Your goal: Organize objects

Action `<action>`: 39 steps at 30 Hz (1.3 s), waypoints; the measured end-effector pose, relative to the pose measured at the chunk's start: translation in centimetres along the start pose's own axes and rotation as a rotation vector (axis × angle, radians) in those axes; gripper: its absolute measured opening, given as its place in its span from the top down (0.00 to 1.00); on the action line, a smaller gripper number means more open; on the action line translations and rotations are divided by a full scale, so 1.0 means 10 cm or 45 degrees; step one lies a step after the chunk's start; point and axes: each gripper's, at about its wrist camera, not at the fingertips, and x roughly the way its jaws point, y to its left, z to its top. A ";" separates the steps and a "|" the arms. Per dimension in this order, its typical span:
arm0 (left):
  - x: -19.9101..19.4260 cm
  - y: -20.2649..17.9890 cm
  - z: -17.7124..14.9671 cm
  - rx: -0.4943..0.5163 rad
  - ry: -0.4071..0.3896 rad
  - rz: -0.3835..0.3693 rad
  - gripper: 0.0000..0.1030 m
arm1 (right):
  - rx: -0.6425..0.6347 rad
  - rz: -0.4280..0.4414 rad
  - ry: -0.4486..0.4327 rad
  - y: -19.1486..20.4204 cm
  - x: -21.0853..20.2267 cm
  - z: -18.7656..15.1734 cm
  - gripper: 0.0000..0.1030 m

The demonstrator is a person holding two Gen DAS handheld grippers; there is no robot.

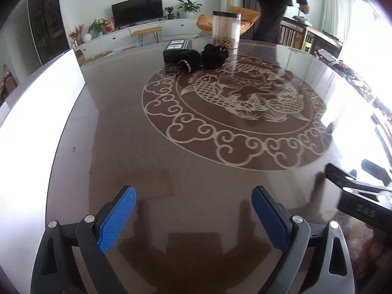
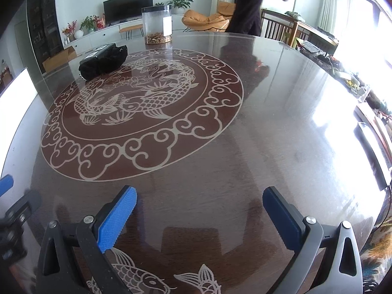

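The left claw [image 1: 193, 196] hangs low over the near edge of the surface, its blue ribbed pads spread wide with nothing between them, and the right claw [image 2: 199, 197] sits just beside it in the same pose, pads wide apart and empty (each one's dark shadow falls on the glossy top directly below). At the far side stands a tall clear plastic jar with a black lid [image 1: 226, 30], holding only a shallow layer of tan pieces at its bottom; what they are cannot be told. Just in front of it lie a bundle of black fabric items [image 1: 204, 57], touching a flat black box with white labels [image 1: 177, 49]. The round dark brown glass-topped surface [image 1: 152, 166] bears a pale fish-and-cloud medallion. Beyond it are a black television [image 1: 137, 8], potted plants, an orange chair [image 1: 247, 17] and a person in dark clothes [image 1: 274, 7] standing.
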 end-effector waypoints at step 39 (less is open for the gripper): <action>0.17 0.06 0.14 -0.034 0.041 -0.013 0.00 | -0.098 0.139 0.009 0.01 0.45 0.57 0.00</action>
